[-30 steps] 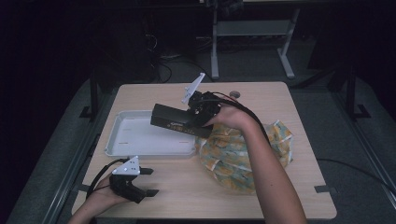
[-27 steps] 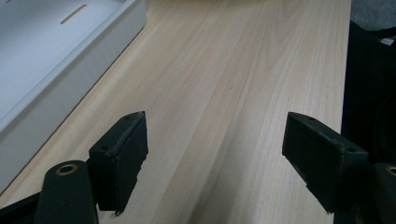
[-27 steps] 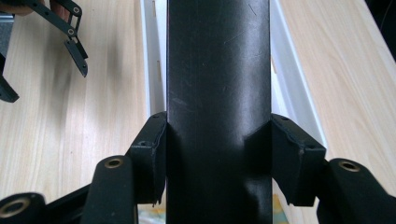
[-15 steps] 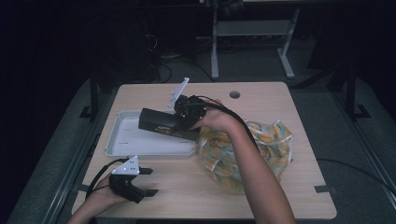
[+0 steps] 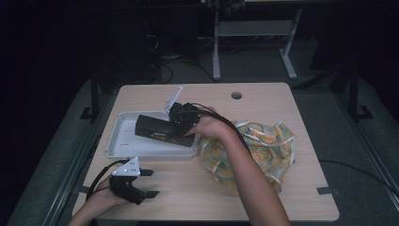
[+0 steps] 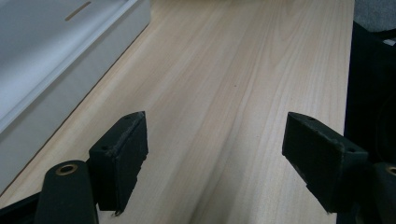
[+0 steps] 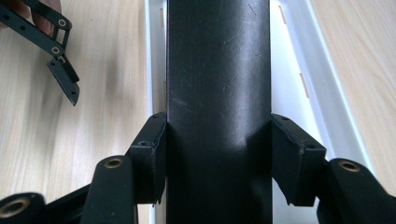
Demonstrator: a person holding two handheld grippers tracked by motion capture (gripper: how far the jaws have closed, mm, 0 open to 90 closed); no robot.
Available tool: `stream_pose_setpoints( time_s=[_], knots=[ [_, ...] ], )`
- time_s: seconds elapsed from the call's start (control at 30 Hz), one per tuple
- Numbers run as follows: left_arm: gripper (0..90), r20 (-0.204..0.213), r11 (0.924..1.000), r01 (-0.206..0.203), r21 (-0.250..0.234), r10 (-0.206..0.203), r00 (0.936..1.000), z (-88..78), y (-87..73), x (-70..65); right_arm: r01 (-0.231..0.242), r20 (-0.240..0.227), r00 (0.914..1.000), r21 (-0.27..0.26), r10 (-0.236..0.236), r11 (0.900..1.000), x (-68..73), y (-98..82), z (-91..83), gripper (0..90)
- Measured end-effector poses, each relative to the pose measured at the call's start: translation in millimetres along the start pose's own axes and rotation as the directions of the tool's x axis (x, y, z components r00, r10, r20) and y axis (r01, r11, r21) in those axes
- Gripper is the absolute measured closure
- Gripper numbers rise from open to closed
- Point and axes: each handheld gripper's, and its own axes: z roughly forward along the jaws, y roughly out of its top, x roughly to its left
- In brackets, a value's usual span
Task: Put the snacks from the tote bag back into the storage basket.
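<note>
A: R gripper (image 5: 181,123) w/ black box (image 5: 162,131) has slid left, off the cloth (image 5: 256,153) side.

B: Yep, and lower too. Box is now over the white tray (image 5: 120,143), not at its right end like before.

A laboratory recording station. My work surface is a pale wooden table (image 5: 263,197) with a cable hole (image 5: 236,95) at 12 o'clock, standing on grey carpet (image 5: 362,155) in a darkened room. At 12 o'clock beyond the table stands a metal equipment frame (image 5: 254,33); loose cables (image 5: 174,70) lie on the floor at 11 o'clock. Tape marks (image 5: 328,190) sit at 4 o'clock.
</note>
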Motion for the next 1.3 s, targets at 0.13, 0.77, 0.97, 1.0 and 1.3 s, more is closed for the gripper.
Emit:
stream_pose_setpoints(
  time_s=[0.13, 0.77, 0.97, 1.0, 1.3],
  knots=[
    [22.0, 0.003, 1.0000, 0.002, 0.004, -0.002, 1.0000, 0.5, -0.2, 0.2, 0.001, -0.008, 1.0000, 0.002, -0.001, 1.000, 0.8, 0.3, 7.6, 42.4],
    [22.1, 0.005, 1.0000, 0.007, 0.007, -0.007, 1.0000, 1.0, -1.0, 0.3, 0.020, -0.031, 0.9994, 0.073, -0.017, 0.997, 4.8, -4.9, 37.8, 42.2],
    [22.2, 0.006, 0.9999, 0.010, 0.010, -0.010, 0.9999, 1.6, -1.2, 0.2, 0.018, -0.029, 0.9995, 0.084, -0.015, 0.996, 4.3, -8.8, 44.9, 42.1],
    [22.1, 0.005, 0.9999, 0.010, 0.011, -0.010, 0.9999, 1.6, -1.3, 0.2, 0.015, -0.030, 0.9995, 0.091, -0.013, 0.996, 4.3, -9.4, 46.2, 42.1],
    [22.1, 0.005, 0.9999, 0.008, 0.012, -0.008, 1.0000, 1.1, -1.5, 0.6, 0.027, -0.035, 0.9991, 0.127, -0.023, 0.992, 7.1, -10.7, 54.9, 42.0]
  ],
)
